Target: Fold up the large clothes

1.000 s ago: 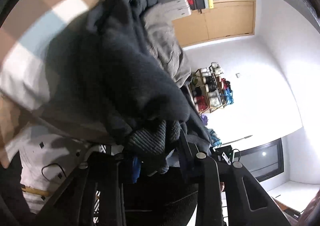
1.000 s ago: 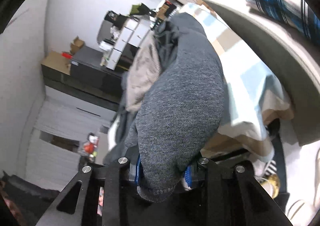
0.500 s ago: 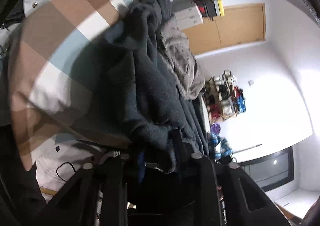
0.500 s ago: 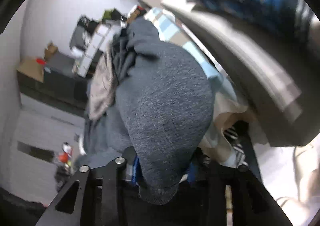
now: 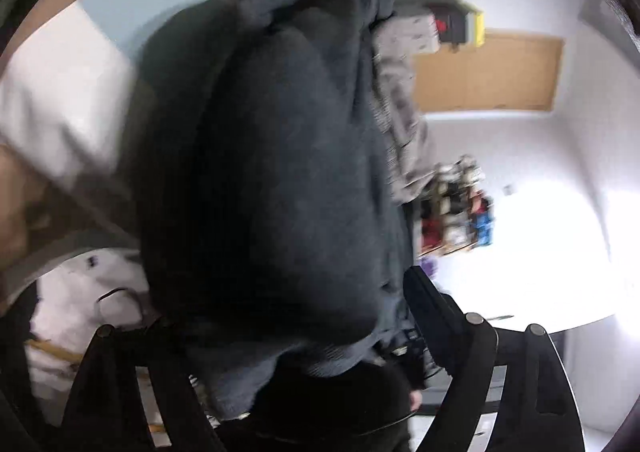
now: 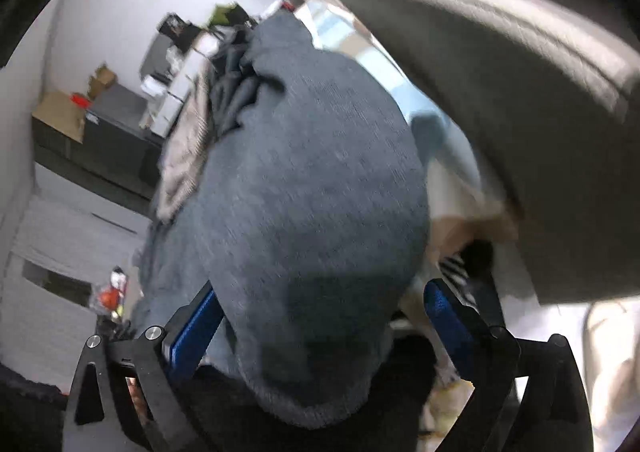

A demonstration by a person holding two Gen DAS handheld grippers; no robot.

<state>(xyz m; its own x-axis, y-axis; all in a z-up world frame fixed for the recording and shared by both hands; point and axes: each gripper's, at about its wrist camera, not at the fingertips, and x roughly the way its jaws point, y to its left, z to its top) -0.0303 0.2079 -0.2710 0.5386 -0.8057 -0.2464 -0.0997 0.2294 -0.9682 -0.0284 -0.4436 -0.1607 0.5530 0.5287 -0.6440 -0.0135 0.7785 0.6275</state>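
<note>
The right gripper (image 6: 320, 316) is opening. Its blue fingers (image 6: 444, 312) stand wide apart, and the gray sweater (image 6: 316, 192) hangs between them without being pinched. The left gripper (image 5: 288, 316) is opening too. One black finger (image 5: 424, 304) shows on the right side of the sweater (image 5: 280, 172); the other is hidden by cloth. The sweater fills the gap but the fingers look loose on it.

The sweater lies in a long heap on a checked blanket (image 5: 132, 12) on the bed, running from near to far. A light gray cloth (image 6: 184, 156) lies beside it. A gray pillow (image 6: 500, 92) is on the right. A wooden door (image 5: 488, 72) stands far off.
</note>
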